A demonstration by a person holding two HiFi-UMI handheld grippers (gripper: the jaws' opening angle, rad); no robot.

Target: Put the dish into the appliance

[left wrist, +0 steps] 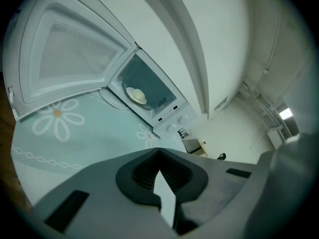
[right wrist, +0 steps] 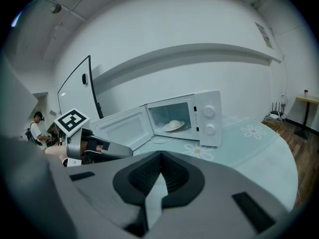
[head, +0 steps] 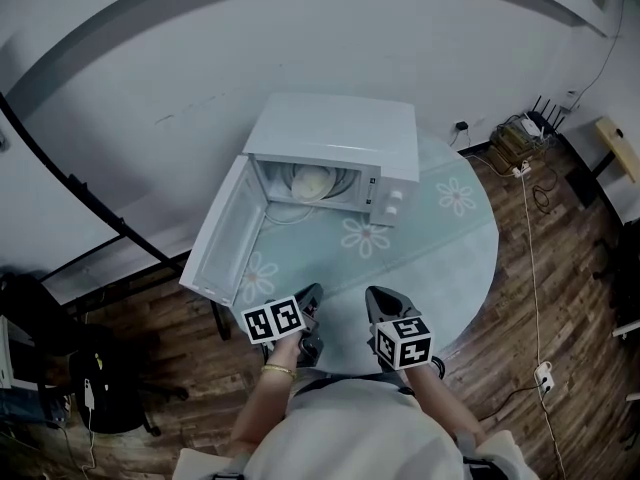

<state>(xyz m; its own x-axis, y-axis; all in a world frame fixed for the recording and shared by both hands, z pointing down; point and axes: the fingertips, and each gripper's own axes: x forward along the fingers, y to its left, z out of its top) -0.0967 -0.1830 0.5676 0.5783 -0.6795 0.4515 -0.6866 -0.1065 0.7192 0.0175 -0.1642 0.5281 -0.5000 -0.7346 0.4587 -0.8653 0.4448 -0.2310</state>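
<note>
Head view: one microwave [head: 335, 143], one dish [head: 312, 180] inside, two claws [head: 312, 293] [head: 377, 295].

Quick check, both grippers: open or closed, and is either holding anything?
Left gripper: jaws closed, holding nothing.
Right gripper: jaws closed, holding nothing.
</note>
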